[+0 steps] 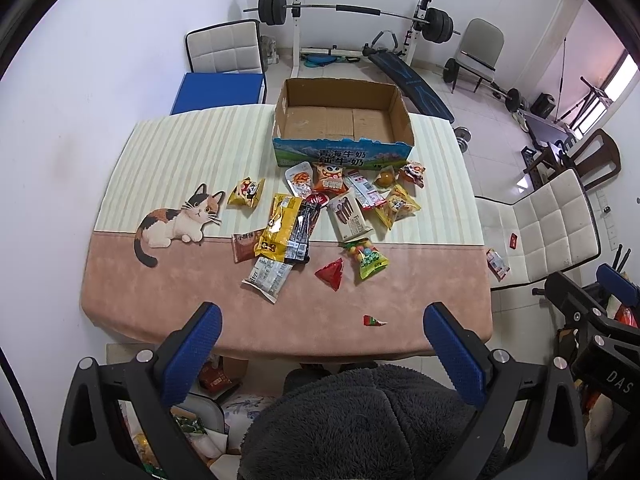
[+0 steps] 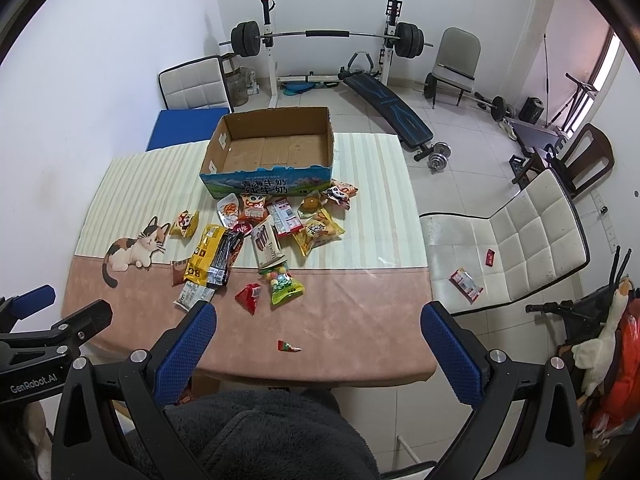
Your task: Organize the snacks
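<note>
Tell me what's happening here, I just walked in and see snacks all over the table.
A person is about to sort snacks using a handheld gripper in each hand. The left gripper and right gripper hover at the table's near edge, jaws wide open and holding nothing. The cardboard box at the far side is empty, and the snack packets lie scattered in front of it on the tablecloth. One packet sits on the white chair beside the table. Nothing is packed yet.
</note>
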### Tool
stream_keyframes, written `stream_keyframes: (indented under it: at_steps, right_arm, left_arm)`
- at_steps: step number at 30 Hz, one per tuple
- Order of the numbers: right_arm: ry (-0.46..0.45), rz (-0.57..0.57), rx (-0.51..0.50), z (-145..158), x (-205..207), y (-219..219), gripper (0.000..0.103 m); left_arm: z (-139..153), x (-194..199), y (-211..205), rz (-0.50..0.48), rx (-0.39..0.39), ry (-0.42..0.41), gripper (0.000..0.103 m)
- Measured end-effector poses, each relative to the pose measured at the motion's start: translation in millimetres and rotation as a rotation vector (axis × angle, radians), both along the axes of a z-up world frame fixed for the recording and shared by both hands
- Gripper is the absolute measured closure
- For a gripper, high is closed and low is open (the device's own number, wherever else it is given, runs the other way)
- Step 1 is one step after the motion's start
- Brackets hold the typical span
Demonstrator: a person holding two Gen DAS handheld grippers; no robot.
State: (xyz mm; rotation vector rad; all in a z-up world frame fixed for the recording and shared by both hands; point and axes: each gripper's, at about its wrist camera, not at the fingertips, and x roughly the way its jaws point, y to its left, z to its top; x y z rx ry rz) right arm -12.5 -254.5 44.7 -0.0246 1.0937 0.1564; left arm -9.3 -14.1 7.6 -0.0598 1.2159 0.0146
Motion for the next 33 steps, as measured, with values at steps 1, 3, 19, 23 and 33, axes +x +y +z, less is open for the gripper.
stream_keyframes:
  at_steps: [1,3,19,23,33]
  right_arm:
    - [0.001,-0.002,0.001,0,0,0,0.000]
    - [0.000,-0.003,0.002,1,-1,0,0.000]
    - [-0.014,0.016,0.013,2,5,-2,0.000]
    - [-0.007,0.015,0.024,-3,12,-4,0.000]
    - [0.103,0.030,0.076,-90,94,23,0.000]
  left_arm:
    - [0,0,1,0.001,-0.002,0.002,0.000]
    - [0,0,0,0.002,-0.002,0.000,0.000]
    - [-4,2,3,0.016,-0.009,-0.010,0.000]
    - [-7,9,8,0.023,-0.003,-0.020,0.000]
    - [-80,86,65,0.128,0.051,0.005,0.000]
